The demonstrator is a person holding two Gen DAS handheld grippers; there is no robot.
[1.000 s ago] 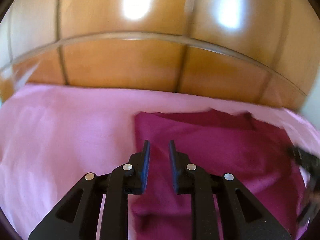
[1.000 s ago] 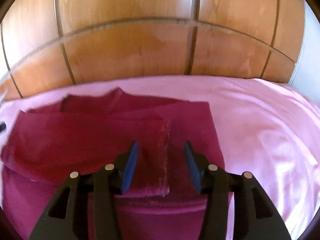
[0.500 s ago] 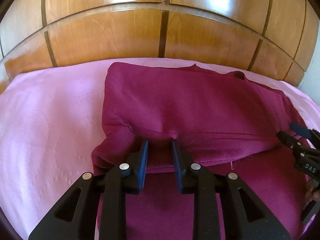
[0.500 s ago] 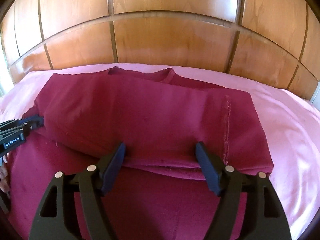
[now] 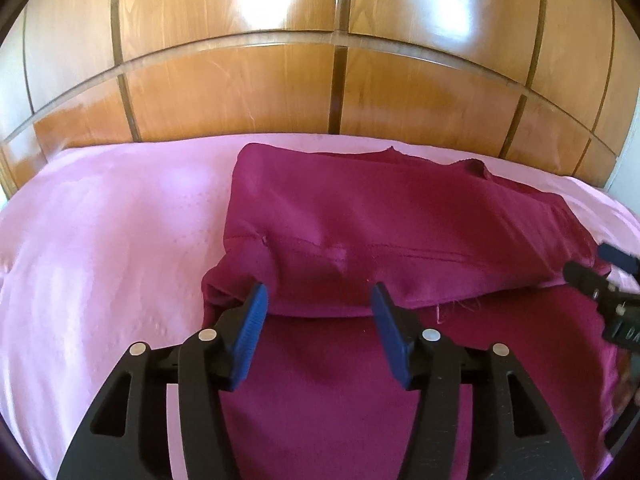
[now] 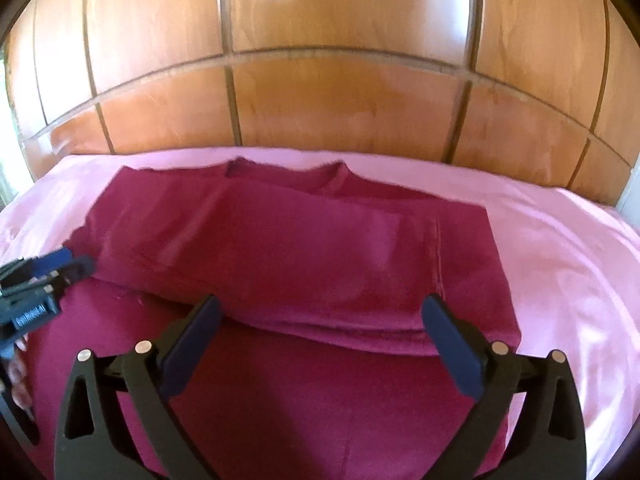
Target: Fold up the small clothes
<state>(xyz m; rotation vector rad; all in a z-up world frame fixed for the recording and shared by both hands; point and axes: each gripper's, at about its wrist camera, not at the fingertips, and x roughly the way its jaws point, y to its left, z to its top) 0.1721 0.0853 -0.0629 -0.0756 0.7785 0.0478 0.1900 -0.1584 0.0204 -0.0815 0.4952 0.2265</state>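
A magenta garment point(image 5: 400, 220) lies on the pink sheet, its far part folded toward me so a doubled edge runs across it. In the left wrist view my left gripper point(image 5: 320, 300) hovers at that folded edge near the garment's left end, its jaws opening and its pads clear of the cloth. The same garment point(image 6: 304, 248) fills the right wrist view, where my right gripper point(image 6: 320, 312) stands over the folded edge, jaws opening wide, with no cloth pinched. Each gripper shows at the side of the other's view: right gripper point(image 5: 600, 276), left gripper point(image 6: 72, 264).
The pink sheet point(image 5: 100, 240) covers a bed that ends at a glossy wooden headboard point(image 5: 320, 80) just behind the garment. Bare sheet point(image 6: 560, 248) lies to the garment's right. A hand point(image 6: 16, 384) shows at the left edge.
Both grippers have let the folded edge of the garment go and spread their jaws. The folded layer now rests flat on the lower layer.
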